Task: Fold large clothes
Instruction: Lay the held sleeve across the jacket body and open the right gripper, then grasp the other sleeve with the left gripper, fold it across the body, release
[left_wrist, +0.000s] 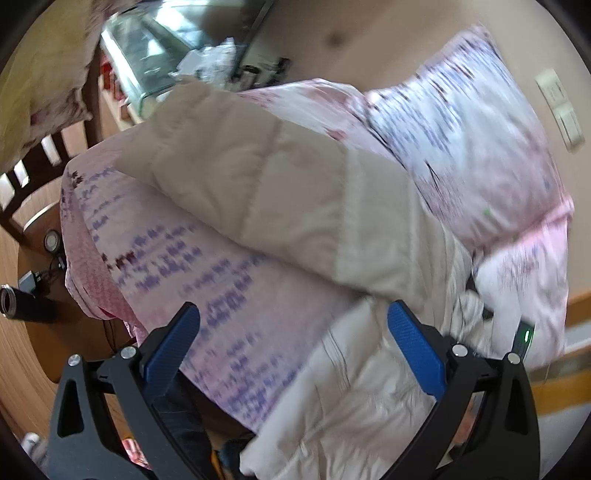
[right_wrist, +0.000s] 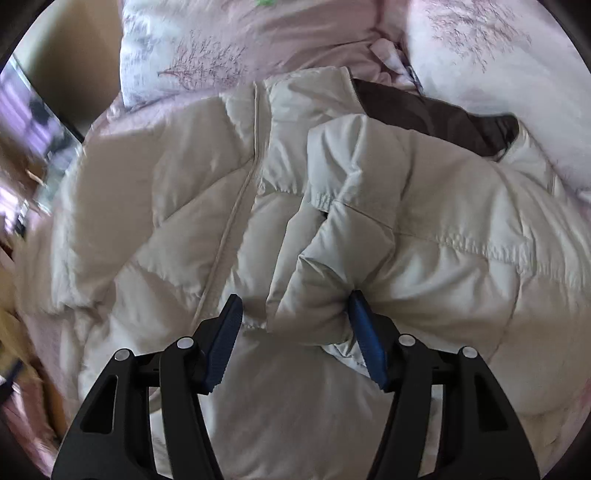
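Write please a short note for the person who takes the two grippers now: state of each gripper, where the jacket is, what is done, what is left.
Left gripper: open, nothing between its fingers, above the bed's edge.
Right gripper: open, pointing down at the folded-in sleeve. One finger touches the sleeve's cuff, the other stands clear; no grip.
White puffer jacket: lies front up on the pink floral bedding, collar toward the pillows, zipper closed. A dark brown cloth lies by the collar.
Done: one sleeve laid across the chest.
Left: the other sleeve seems not yet folded in; then fold the body.
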